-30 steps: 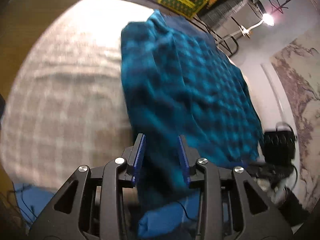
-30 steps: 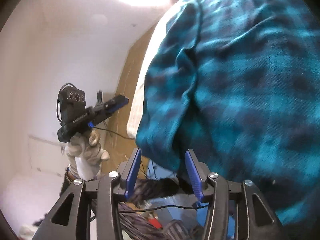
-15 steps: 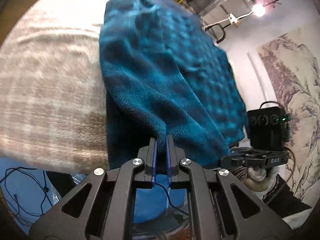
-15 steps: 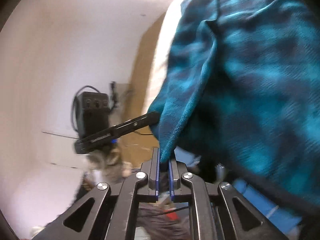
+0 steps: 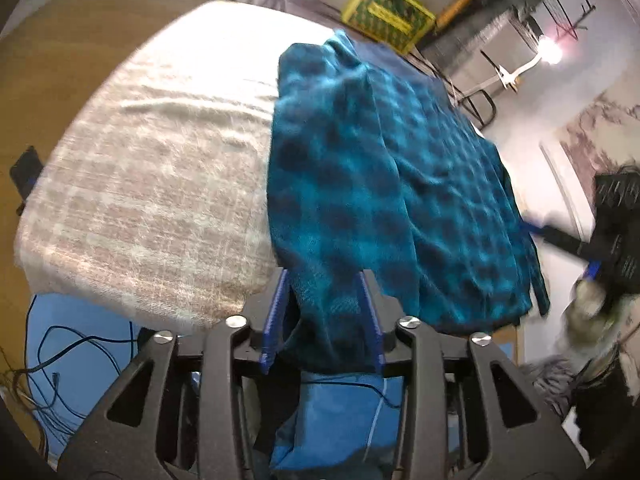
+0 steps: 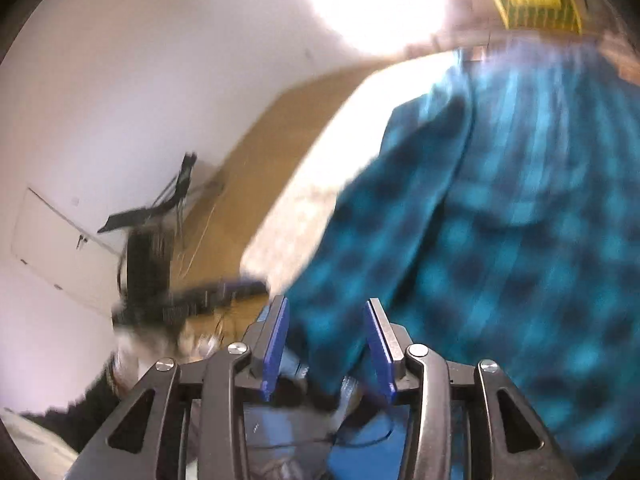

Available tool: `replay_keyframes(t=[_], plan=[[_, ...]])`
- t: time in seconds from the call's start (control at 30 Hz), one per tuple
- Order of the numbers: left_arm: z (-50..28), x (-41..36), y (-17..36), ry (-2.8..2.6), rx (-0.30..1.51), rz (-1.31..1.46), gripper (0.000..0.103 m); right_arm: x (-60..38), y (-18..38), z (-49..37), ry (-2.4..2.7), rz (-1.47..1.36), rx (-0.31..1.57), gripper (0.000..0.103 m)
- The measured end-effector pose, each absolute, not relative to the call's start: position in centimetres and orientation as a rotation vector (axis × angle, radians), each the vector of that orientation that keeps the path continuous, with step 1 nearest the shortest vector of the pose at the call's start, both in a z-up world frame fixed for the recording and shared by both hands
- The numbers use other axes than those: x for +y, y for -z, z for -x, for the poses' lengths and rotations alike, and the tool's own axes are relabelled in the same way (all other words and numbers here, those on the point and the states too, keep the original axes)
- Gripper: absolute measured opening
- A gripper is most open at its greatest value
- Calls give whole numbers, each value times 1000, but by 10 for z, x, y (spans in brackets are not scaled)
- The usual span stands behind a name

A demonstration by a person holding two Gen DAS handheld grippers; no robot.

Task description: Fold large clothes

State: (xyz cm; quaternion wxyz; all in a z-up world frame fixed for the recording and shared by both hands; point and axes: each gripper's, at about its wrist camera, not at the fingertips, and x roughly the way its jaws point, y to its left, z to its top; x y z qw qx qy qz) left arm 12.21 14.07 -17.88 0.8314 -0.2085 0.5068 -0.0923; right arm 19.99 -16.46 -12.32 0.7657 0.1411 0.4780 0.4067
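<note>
A teal and black checked shirt (image 5: 384, 184) lies spread over the right half of a surface (image 5: 152, 200) covered with a pale beige checked cloth, its near hem drooping over the front edge.

The left hand-held gripper (image 5: 324, 312) points down at that hem. Its blue pads stand apart and are opening, with a hanging fold of the shirt between them, but the cloth is not pinched.

The right hand-held gripper (image 6: 326, 344) sits at the shirt's other near corner. Its jaws are also apart and opening, with the hem between the pads and loose. That view is badly blurred.

Off the right edge of the surface, a gloved hand (image 5: 588, 312) holds the right tool's black body. A yellow crate (image 5: 386, 12) sits beyond the far side, and dark cables (image 5: 72, 352) trail over blue flooring below.
</note>
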Motion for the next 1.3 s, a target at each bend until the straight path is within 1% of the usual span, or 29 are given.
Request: replay_keyframes(t=[0.07,0.13,0.2,0.3,0.37,0.47,0.5,0.53,0.57,0.6,0.67,0.73,0.87,0.9,0.93,1.0,1.17,1.2,1.23,1.3], plan=[[-120,139,187,137,1055,421,46,-166,99,-223,-868,-311,974,42],[-123,141,200,93,1074,463,55,-158,83,-241,-848,-288,921,42],[-124,146,215,79,1104,507,56,-139,78,-257,-844,-258,904,42],[-125,144,234,72,1142,522,56,-111,81,-285,-827,-226,924,48],[-124,142,246,97,1165,570,56,-89,91,-304,-834,-216,973,51],[-118,143,252,109,1150,617,56,-52,109,-330,-810,-185,1047,52],[-118,142,251,115,1150,607,52,-42,116,-335,-803,-173,1060,52],[-118,141,251,138,1156,615,32,-29,124,-343,-786,-156,1083,52],[-118,140,254,170,1171,639,21,-19,133,-349,-771,-145,1099,52],[-118,138,255,192,1180,658,14,-6,141,-358,-752,-131,1124,52],[-116,136,250,222,1158,658,8,14,155,-374,-710,-111,1160,52],[-113,135,236,281,1110,687,7,28,169,-387,-667,-86,1196,54],[-103,125,204,337,1011,619,6,59,191,-407,-592,28,1253,54],[-103,122,200,352,1002,618,6,66,195,-411,-577,61,1262,57],[-102,119,197,368,996,615,6,74,198,-415,-562,95,1273,69],[-102,114,193,374,991,592,6,89,203,-419,-544,163,1284,80],[-103,111,190,384,992,587,6,126,229,-424,-433,461,1292,79],[-105,110,190,382,992,581,6,127,233,-425,-420,480,1302,76],[-104,110,191,380,992,571,6,126,239,-427,-405,495,1319,71],[-106,112,190,381,994,571,6,122,247,-429,-392,500,1338,69]])
